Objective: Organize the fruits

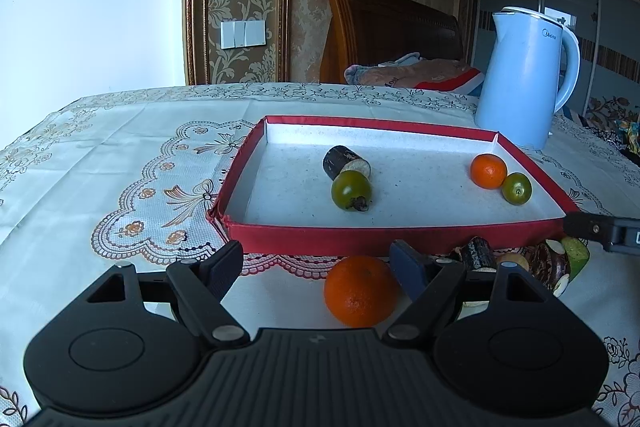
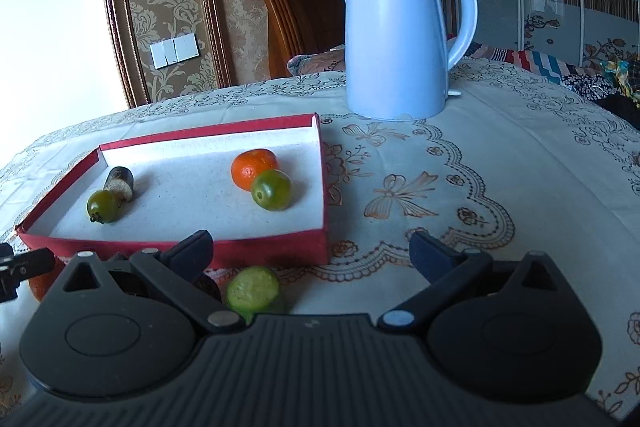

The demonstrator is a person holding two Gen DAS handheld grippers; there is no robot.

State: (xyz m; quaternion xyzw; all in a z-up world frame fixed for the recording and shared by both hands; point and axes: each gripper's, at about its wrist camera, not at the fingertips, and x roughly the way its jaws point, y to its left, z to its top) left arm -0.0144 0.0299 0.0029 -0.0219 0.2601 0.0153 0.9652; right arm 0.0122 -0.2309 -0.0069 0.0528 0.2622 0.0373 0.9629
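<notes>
A red tray (image 1: 360,235) (image 2: 256,253) with a white floor holds a dark sugarcane piece (image 1: 344,163) (image 2: 119,182), two green fruits (image 1: 351,190) (image 1: 516,188) (image 2: 271,189) and a small orange (image 1: 488,171) (image 2: 253,169). On the cloth in front of the tray lies a larger orange (image 1: 360,291), between the fingers of my open left gripper (image 1: 320,267) and close to the right finger. Beside it lie several dark sugarcane pieces (image 1: 480,253) and a cut green fruit (image 1: 576,253) (image 2: 253,289). My right gripper (image 2: 312,255) is open and empty, with the cut green fruit near its left finger.
A light blue electric kettle (image 1: 524,79) (image 2: 396,43) stands behind the tray's right end. The table has a white embroidered cloth (image 1: 120,155) (image 2: 500,163). A wooden headboard (image 1: 384,27) and bedding are behind the table. The right gripper's tip (image 1: 600,227) shows at the tray's right corner.
</notes>
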